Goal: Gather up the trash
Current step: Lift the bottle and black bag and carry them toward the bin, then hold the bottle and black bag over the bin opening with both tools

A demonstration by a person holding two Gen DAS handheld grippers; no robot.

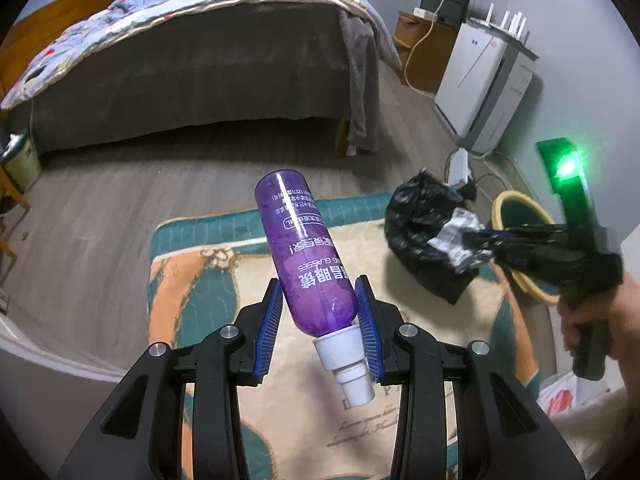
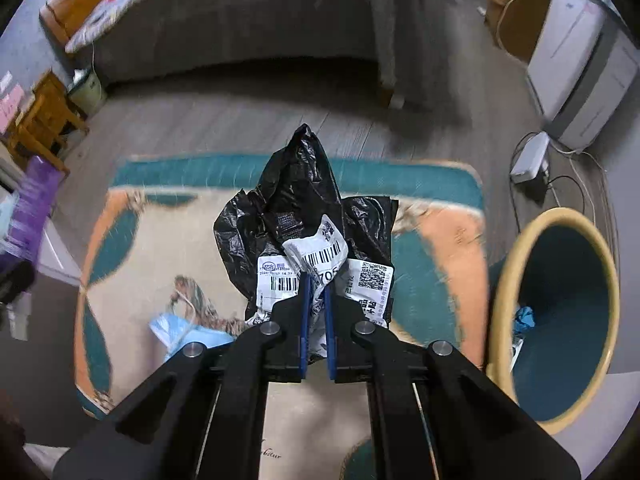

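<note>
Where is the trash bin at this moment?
In the right wrist view the trash bin stands at the right edge, beside the rug, right of the black bag.

Wood-look floor [image 2: 224, 120] carries a patterned rug [image 2: 432, 232]. A blue face mask [image 2: 180, 330] lies on the rug. A yellow-rimmed bin [image 2: 505, 280] stands at its edge.

The purple bottle [image 1: 308, 256] reads "GLASSES" (upside down); the black bag's [image 2: 296, 200] white label shows "705".

A bed [image 1: 192, 60] draped in a patterned quilt [image 1: 168, 12] stands on grey wood-plank flooring [image 1: 100, 208]; a teal-bordered rug [image 1: 192, 264] lies before it, a white appliance [image 1: 480, 84] along the pale wall [image 1: 576, 64].
</note>
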